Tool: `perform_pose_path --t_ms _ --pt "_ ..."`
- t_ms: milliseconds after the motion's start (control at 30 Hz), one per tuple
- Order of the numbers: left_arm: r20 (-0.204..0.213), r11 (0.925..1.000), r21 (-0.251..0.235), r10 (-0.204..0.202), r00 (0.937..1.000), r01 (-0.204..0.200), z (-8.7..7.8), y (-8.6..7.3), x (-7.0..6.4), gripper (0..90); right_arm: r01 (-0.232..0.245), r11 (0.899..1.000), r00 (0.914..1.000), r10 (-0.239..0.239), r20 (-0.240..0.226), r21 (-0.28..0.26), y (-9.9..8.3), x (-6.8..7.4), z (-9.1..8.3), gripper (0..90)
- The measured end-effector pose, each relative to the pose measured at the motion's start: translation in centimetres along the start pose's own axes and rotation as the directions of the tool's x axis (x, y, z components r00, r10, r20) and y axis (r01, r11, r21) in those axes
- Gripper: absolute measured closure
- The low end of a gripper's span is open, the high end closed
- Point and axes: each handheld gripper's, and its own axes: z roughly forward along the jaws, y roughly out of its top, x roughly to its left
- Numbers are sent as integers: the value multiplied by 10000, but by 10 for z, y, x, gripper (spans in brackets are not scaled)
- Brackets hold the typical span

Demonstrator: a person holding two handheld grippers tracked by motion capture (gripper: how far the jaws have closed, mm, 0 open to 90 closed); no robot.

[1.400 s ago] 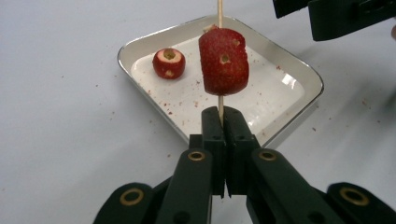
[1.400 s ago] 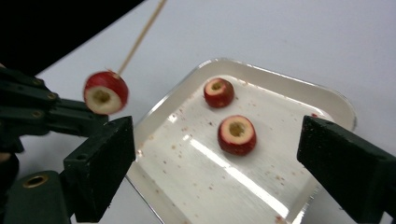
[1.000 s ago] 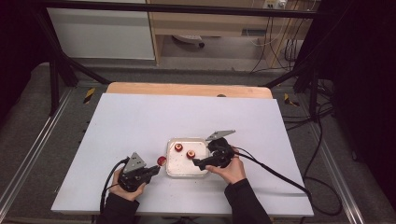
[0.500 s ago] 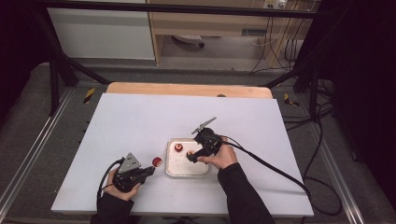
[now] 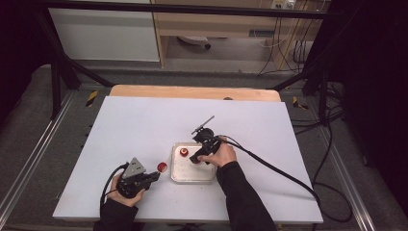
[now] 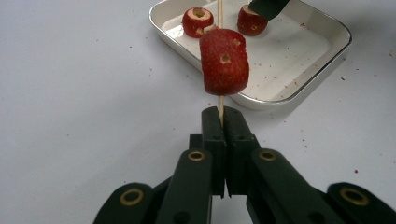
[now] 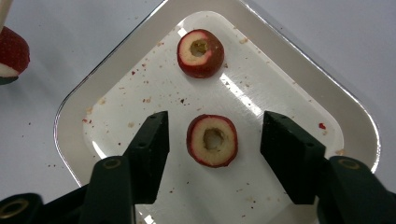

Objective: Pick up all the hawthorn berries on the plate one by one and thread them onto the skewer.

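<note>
L gripper (image 6: pixel 223 122) grips skewer (image 6: pixel 220 103), prob. pointing twd tray (image 6: pixel 299 88).

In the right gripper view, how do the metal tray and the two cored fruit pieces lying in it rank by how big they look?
1. The tray, by far the largest.
2. The nearer fruit piece, between the open jaws.
3. The farther fruit piece.
The two pieces look nearly alike; the nearer one sits closer to the camera, so their true order is unsure.
</note>
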Motion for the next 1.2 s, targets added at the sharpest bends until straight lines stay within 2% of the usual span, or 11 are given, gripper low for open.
perform_pose_path --t_ms 300,500,733,867,933,1200 --pt "4 10000 -6 3 10000 -3 0 0 0 886 -425 9985 9986 436 -302 343 2 -5 5 543" --pt "-1 10000 -9 12 10000 -12 0 0 0 886 -591 9975 9969 610 -489 393 2 -6 8 590" --pt "4 10000 -21 27 10000 -27 0 1 0 886 -760 9955 9957 787 -480 559 2 -6 9 616" --pt "3 10000 -38 35 10000 -35 0 1 -1 886 -712 9964 9961 734 -488 461 2 -6 7 622" --pt "-2 10000 -54 31 10000 -31 -1 1 -1 886 -842 9959 9946 861 -582 345 2 -5 5 623" --pt "-2 9999 -83 84 10000 -84 -1 2 -2 886 -805 9967 9947 807 -644 65 -1 0 -11 626"
